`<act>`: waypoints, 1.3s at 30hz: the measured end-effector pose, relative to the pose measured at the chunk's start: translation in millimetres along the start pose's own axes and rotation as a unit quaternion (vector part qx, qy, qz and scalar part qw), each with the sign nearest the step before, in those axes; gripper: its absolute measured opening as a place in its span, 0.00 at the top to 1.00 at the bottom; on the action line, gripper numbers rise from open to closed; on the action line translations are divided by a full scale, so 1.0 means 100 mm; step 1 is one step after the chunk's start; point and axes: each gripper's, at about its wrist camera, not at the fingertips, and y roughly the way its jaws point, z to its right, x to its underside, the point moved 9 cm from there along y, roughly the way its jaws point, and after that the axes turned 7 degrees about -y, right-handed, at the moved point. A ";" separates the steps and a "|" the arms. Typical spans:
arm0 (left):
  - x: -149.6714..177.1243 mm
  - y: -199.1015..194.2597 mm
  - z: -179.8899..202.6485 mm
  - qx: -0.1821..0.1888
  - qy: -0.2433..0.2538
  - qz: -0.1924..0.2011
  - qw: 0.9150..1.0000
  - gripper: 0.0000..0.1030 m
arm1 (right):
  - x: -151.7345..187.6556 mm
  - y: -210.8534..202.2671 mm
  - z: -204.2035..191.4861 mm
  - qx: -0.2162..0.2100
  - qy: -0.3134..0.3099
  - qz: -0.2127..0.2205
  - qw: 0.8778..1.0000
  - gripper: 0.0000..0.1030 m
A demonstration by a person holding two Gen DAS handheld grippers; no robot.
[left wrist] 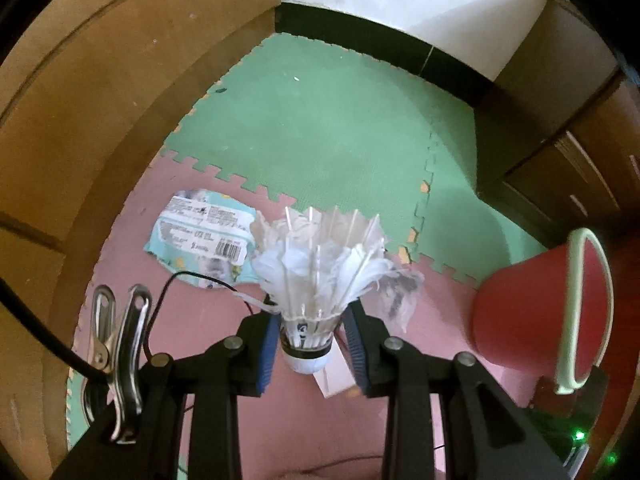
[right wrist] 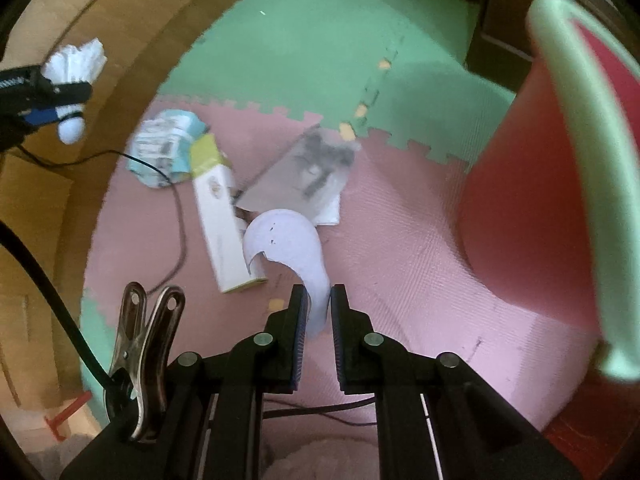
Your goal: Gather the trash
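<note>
The left gripper (left wrist: 310, 334) pinches a shuttlecock (left wrist: 316, 280) by its firm cork base, feathers up; they look light and brittle. On the pink floor mat (right wrist: 400, 248) lie a crumpled wrapper (right wrist: 166, 144) and a carton (right wrist: 220, 220). The right gripper (right wrist: 319, 304) clamps a limp white paper scrap (right wrist: 284, 244), beside the red bin (right wrist: 532, 216).

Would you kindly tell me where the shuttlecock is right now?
The shuttlecock is clamped in the left tool, above the pink mat, with the red bin to its right.

Blurred, hidden and cut-off parts
The red bin (right wrist: 532, 208) is blurred and cut by the frame edge; the shuttlecock (left wrist: 316, 280) hides a booklet (left wrist: 400, 292).
</note>
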 end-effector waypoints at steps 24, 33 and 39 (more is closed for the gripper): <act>0.56 -0.98 0.39 0.036 0.052 -0.002 0.998 0.69 | -0.03 -1.68 -0.08 0.034 -0.014 0.090 0.995 0.87; 0.52 -1.04 0.41 0.037 0.052 0.007 0.998 0.69 | -0.13 -1.86 -0.13 0.043 -0.033 0.112 0.992 0.87; 0.61 -0.90 0.31 0.029 0.042 -0.017 0.999 0.69 | -0.03 -1.58 -0.08 0.023 -0.018 0.077 0.997 0.87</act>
